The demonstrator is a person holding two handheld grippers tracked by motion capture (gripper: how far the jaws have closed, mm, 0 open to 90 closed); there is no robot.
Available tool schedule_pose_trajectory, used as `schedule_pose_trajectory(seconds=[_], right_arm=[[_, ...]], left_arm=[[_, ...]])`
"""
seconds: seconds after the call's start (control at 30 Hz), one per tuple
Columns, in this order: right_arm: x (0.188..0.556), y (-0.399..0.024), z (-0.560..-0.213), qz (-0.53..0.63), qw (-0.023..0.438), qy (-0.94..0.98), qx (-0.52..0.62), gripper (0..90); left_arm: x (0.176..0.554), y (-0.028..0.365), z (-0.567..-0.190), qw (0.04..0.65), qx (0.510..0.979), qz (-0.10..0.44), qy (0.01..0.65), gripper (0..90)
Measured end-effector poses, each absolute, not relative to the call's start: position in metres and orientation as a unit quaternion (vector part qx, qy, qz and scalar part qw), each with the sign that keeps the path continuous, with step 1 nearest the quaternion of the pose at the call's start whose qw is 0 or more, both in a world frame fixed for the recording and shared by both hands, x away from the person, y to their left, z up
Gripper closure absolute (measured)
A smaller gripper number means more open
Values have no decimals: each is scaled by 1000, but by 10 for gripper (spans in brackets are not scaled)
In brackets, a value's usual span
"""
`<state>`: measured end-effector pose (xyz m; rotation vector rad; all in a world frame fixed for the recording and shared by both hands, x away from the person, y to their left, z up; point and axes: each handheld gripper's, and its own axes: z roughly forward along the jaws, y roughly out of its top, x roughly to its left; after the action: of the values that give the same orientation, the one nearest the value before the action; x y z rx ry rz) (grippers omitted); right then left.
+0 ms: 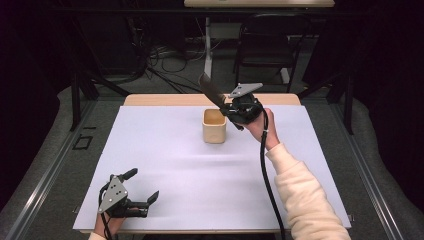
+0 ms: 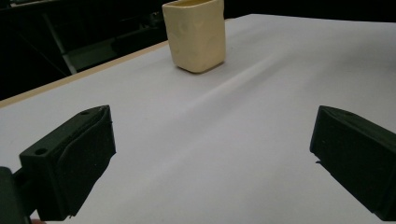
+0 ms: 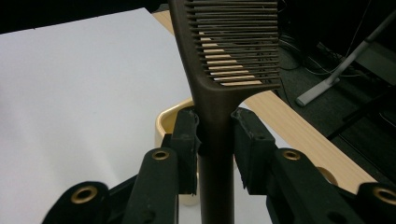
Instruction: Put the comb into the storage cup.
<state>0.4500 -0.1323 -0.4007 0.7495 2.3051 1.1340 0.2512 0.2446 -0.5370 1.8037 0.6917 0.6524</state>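
Right gripper (image 3: 214, 140) clamped on brown comb (image 3: 224, 70) — above cream cup (image 1: 214, 126), left gripper (image 2: 212, 158) wide open, empty — no writing legible

White sheet (image 1: 165, 165) over wooden table (image 1: 165, 99); chair (image 1: 265, 45) behind.

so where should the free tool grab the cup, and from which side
Grip the cream cup across its flat side walls below the rim, coming in level from the near side where the left tool stands open. It stands upright, and the comb in the right tool hangs over its mouth, so avoid coming from above.
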Motion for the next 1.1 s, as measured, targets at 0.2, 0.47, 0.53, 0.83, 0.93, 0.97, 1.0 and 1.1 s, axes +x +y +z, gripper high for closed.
schedule_pose_trajectory(seconds=[0.2,0.47,0.53,0.83,0.93,0.97,1.0,1.1], right_arm=[[450,-127,-395,415,237,836,269,712],[451,-120,-388,415,244,838,258,713],[451,-119,-388,416,244,836,261,712],[456,-118,-389,420,247,832,264,712],[457,-118,-389,422,250,830,265,712],[458,-117,-389,423,250,830,265,712],[458,-117,-389,423,250,829,266,712],[459,-116,-389,425,249,829,265,712]], left_arm=[[251,244,-537,524,754,273,289,1],[251,245,-537,524,754,272,289,0],[251,245,-537,524,753,272,289,1],[251,245,-537,525,753,272,289,1],[251,245,-537,524,753,272,289,1],[251,245,-537,524,753,272,289,1],[251,245,-537,524,753,273,289,0],[251,244,-537,525,753,273,289,1]])
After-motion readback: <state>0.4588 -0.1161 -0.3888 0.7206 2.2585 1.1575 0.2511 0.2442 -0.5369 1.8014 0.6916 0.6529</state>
